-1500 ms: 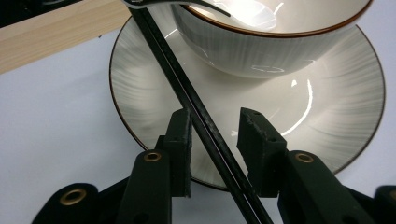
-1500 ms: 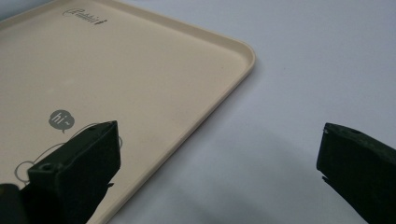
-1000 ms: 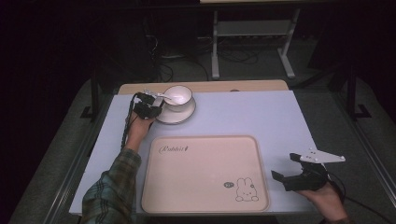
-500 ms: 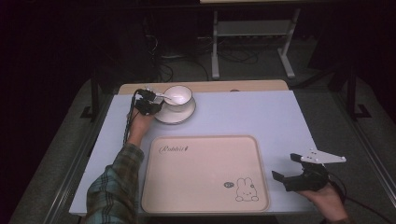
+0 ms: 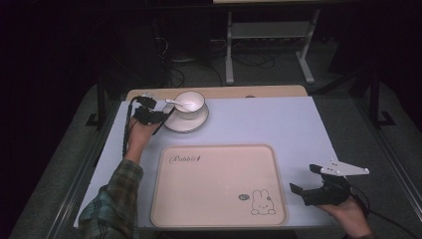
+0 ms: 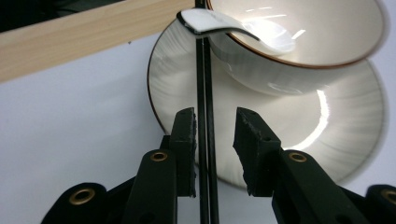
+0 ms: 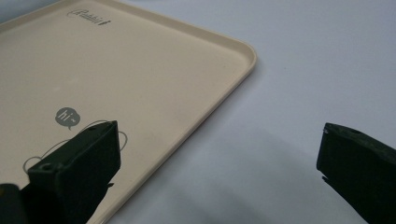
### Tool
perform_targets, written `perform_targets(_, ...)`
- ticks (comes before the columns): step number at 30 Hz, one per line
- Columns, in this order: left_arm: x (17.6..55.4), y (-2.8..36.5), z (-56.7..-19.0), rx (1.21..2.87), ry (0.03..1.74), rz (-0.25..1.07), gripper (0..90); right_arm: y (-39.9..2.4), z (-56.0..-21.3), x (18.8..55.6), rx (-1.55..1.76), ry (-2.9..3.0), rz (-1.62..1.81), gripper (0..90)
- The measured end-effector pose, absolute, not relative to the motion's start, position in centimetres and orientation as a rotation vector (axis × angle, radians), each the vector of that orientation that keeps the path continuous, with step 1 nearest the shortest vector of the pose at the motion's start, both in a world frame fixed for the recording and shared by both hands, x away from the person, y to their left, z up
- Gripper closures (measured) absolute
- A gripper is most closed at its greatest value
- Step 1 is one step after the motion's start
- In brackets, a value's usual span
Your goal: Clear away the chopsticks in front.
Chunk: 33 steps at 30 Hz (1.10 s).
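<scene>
I'm seeing the cup (image 6: 327,42), saucer (image 6: 299,121) and spoon (image 6: 233,25) shining like glazed white ceramic, smooth and glossy. The tray (image 7: 154,70) is looking like matt beige plastic. My left tool's (image 6: 215,140) pads are showing rough black rubber. The counter (image 5: 268,124) is lying smooth and matt, wood-edged.

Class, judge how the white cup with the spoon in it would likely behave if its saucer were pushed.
The cup looks glazed, so it may slide on the saucer. The spoon leans loose over the rim and could rattle or tip out. Both look like breakable ceramic.
</scene>
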<state>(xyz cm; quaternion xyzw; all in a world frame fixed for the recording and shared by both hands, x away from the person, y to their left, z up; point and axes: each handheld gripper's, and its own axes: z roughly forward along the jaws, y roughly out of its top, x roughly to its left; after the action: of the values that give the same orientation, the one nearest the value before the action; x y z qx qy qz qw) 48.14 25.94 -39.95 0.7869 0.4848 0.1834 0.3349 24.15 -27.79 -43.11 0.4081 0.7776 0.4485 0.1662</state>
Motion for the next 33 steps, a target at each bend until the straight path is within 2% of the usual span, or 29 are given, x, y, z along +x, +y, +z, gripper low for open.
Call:
perform_targets(7,47.3,27.5,-40.2,2.039,1.287,0.448,76.9,-27.7,-43.1,24.2,1.160,2.215,1.273,0.0)
perform_targets(33,47.6,27.9,-42.2,2.085,1.333,0.410,81.8,-27.8,-43.2,24.3,1.169,2.214,1.274,0.0)
